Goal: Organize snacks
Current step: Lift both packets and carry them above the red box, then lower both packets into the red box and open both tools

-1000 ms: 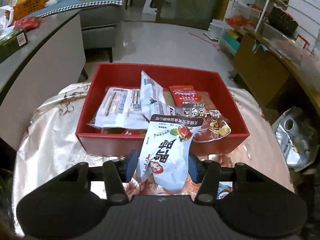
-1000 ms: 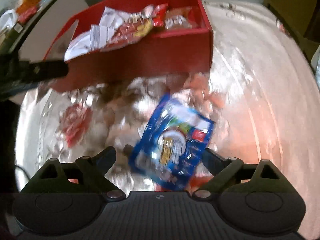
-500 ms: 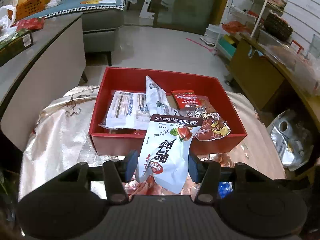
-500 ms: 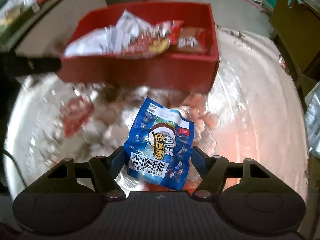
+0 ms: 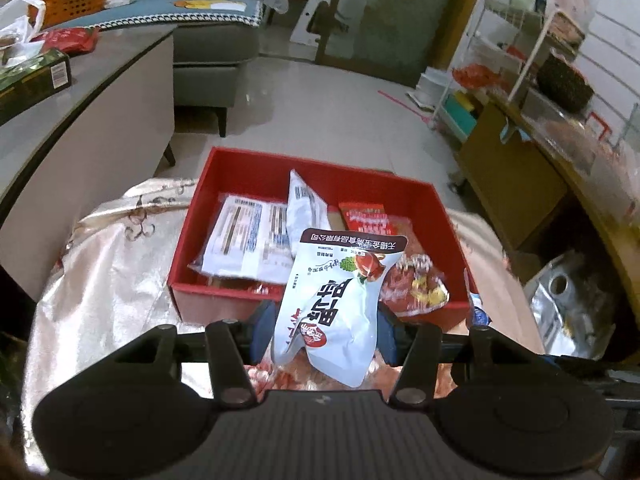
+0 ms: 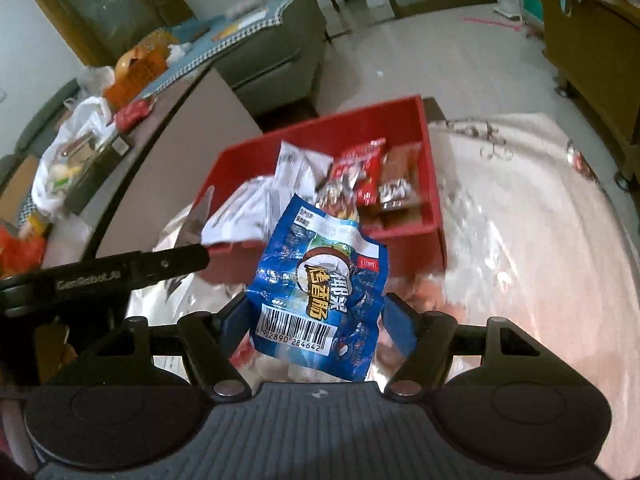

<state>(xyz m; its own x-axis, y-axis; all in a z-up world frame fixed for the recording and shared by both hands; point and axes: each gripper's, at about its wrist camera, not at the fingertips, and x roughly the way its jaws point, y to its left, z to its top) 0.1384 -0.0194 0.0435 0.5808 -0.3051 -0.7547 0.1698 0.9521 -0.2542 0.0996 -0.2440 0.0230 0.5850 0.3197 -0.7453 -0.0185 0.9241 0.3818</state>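
Left wrist view looks steeply down along the left claw (image 5: 326, 334), whose blue pads are clamped on the lower part of a white snack pouch (image 5: 336, 304); the pouch stands upright between them, its top reaching over the near wall of the red box (image 5: 240, 304). Other packets (image 5: 248, 240) lie inside the box, which sits on a shiny floral cloth covering the surface (image 5: 100, 280). Right wrist view shows the right claw (image 6: 316, 320), also angled downward, gripping a blue sausage packet (image 6: 320, 292) by its barcode end, lifted clear of the cloth just in front of the box. The left claw's black finger (image 6: 120, 276) crosses that view's left side.
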